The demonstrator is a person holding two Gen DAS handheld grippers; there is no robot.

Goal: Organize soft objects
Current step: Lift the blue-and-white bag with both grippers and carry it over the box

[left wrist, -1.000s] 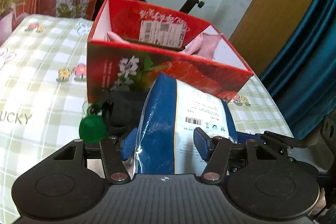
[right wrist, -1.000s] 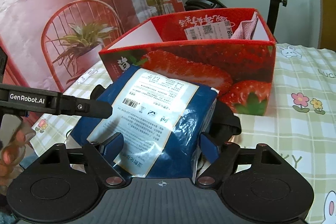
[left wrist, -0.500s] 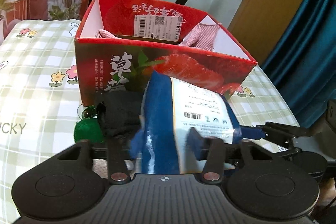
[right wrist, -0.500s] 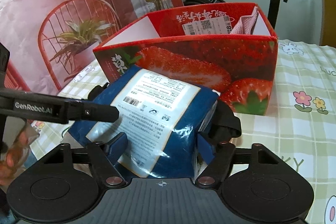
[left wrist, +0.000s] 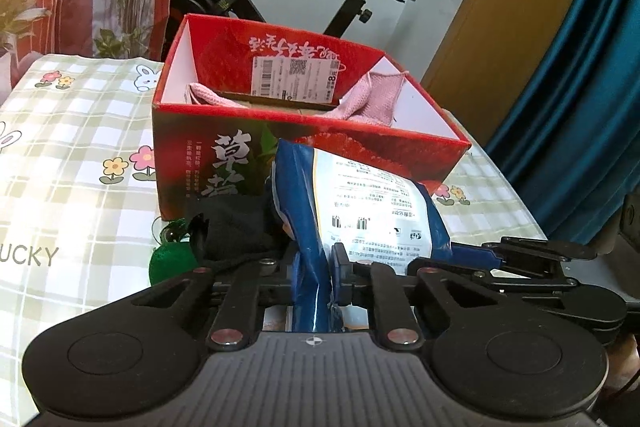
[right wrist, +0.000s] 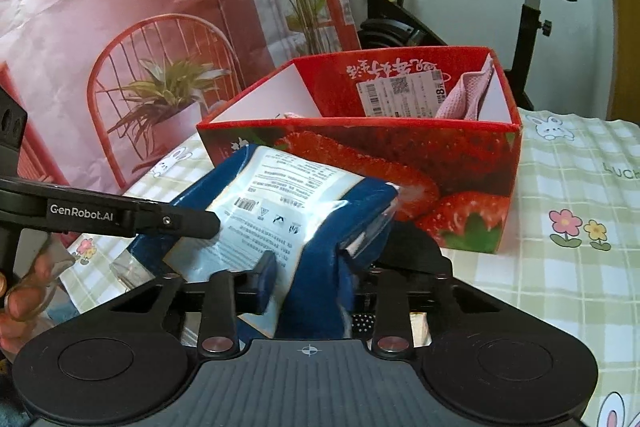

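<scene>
My left tool (left wrist: 314,269) has just been closing and now pinches the near edge of the glossy blue plastic pack with a white printed label (left wrist: 360,211). My right tool (right wrist: 306,273) has been closing too, and clamps the same pack's blue end (right wrist: 280,211). The pack sits between both tools, just in front of the red strawberry-print cardboard box (left wrist: 304,155) on the checked tabletop (left wrist: 72,155). A pink knitted cloth (left wrist: 372,99) lies inside the box.

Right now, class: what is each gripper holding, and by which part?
Both hold the blue packet: the left gripper pinches its near left edge, the right gripper its near right corner.
</scene>
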